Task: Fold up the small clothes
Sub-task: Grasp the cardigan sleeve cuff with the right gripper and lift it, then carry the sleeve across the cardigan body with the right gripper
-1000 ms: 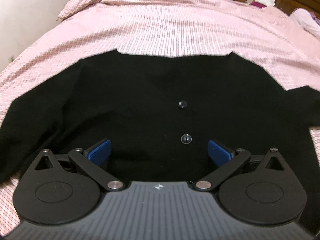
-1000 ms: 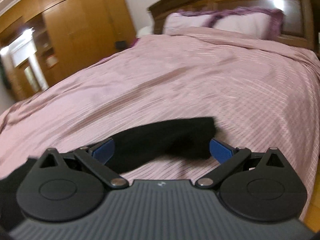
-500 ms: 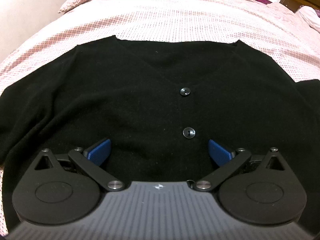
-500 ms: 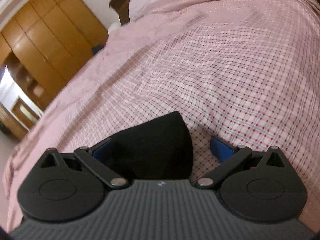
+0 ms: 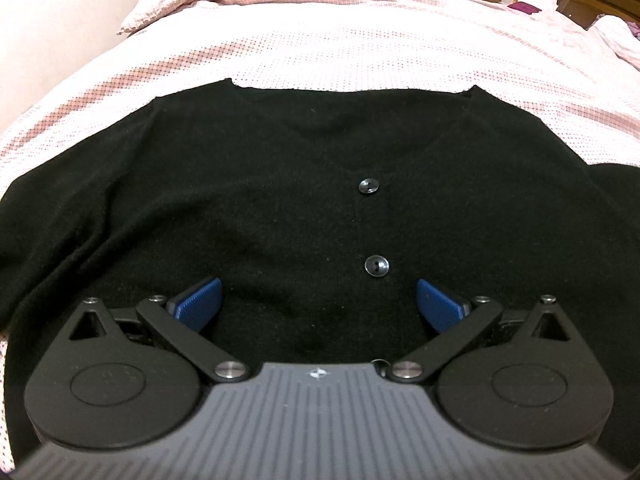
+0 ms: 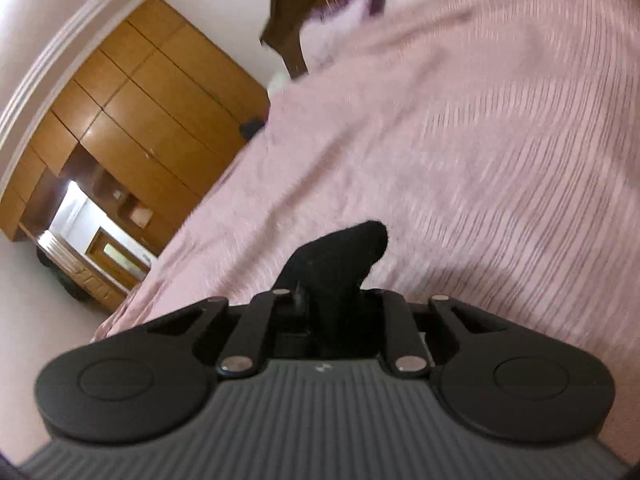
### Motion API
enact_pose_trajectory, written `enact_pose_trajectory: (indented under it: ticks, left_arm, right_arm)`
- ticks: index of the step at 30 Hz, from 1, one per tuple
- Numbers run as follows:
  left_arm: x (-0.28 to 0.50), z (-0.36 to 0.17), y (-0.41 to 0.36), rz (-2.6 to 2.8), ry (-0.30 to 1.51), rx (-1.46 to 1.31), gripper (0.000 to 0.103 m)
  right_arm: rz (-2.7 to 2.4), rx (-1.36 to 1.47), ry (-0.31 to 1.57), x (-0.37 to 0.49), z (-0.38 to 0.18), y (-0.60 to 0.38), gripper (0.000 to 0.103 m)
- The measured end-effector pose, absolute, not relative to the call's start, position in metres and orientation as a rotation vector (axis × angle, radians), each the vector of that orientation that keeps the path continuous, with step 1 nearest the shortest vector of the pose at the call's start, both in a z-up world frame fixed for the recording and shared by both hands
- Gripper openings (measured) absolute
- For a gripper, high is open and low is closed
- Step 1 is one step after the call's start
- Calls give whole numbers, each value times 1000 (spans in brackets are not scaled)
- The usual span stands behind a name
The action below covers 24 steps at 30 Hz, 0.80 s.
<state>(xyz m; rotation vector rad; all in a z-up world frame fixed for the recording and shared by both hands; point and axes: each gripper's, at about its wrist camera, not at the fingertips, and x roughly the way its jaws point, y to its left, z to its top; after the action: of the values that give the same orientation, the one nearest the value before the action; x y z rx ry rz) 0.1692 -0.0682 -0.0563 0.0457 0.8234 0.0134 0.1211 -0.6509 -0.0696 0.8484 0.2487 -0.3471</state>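
Observation:
A black buttoned cardigan (image 5: 280,200) lies flat, front up, on the pink checked bedspread (image 5: 360,48), neckline away from me. Two buttons (image 5: 376,266) show on its placket. My left gripper (image 5: 318,304) is open and hovers low over the cardigan's front, blue pads (image 5: 198,304) spread wide with nothing between them. My right gripper (image 6: 328,300) is shut on the end of a black sleeve (image 6: 344,256), which sticks up between the closed fingers above the bedspread (image 6: 480,160). The right view is tilted and blurred.
A wooden wardrobe (image 6: 140,112) stands beyond the bed on the left of the right wrist view. A dark wooden headboard (image 6: 304,8) and pillows (image 6: 352,24) lie at the far end. A white wall (image 5: 60,20) borders the bed's left side.
My right gripper has shut on the sleeve end and lifted and tilted with it. My left gripper stays open over the cardigan, with the view shifted slightly back.

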Motion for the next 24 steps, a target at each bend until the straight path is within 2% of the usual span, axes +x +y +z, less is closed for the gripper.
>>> enact_pose_trajectory:
  ticks: [3,9,14,24]
  left_arm:
    - [168,-57,-70,18,813,54,103]
    - [167,-52,-67,2,835,53,103]
    - [161,-42,-54,-1,866,21,103]
    - [140,-21,-29,-10,842,14,103]
  right_arm:
    - [-377,778,312,116,-64,-659,17]
    - [-413,777,457,129,-86,-659,17]
    - [-340,804,387,127,-70,-642,17]
    - [-119,727,284,164,12,-573,17]
